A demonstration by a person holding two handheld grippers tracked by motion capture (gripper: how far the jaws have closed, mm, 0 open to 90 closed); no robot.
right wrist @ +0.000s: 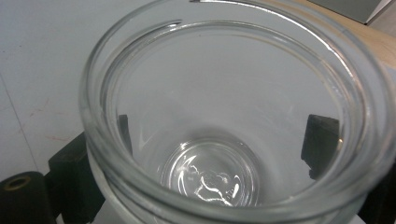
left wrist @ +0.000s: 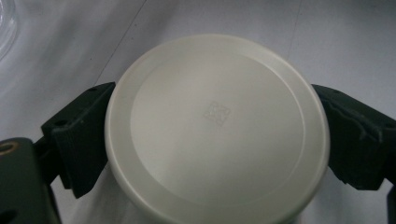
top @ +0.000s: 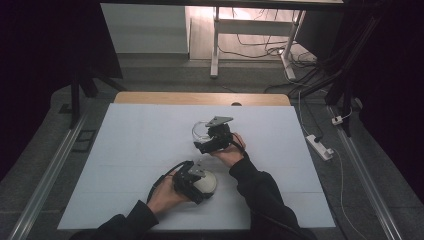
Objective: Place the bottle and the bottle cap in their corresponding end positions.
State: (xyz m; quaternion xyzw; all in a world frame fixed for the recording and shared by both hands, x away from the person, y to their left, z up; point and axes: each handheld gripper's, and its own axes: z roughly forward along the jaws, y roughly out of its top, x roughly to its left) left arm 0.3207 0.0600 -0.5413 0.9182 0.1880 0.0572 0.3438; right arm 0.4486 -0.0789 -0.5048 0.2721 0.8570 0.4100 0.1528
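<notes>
A round cream-white lid (left wrist: 217,128) lies flat on the white table, and my left gripper (left wrist: 217,135) is shut on its rim from both sides. In the high view that lid (top: 206,183) sits near the front centre under the left gripper (top: 192,181). A clear glass jar (right wrist: 233,116) stands upright with its mouth open, and my right gripper (right wrist: 224,144) is shut on its body, the black pads (right wrist: 320,144) showing through the glass. From above, the jar (top: 201,131) is at mid-table with the right gripper (top: 216,137) on it.
A white sheet (top: 150,145) covers the table, with a wooden edge (top: 200,98) at the far side. Beyond the table are desk legs, cables and a power strip (top: 320,146) on the floor. Rails run along both sides.
</notes>
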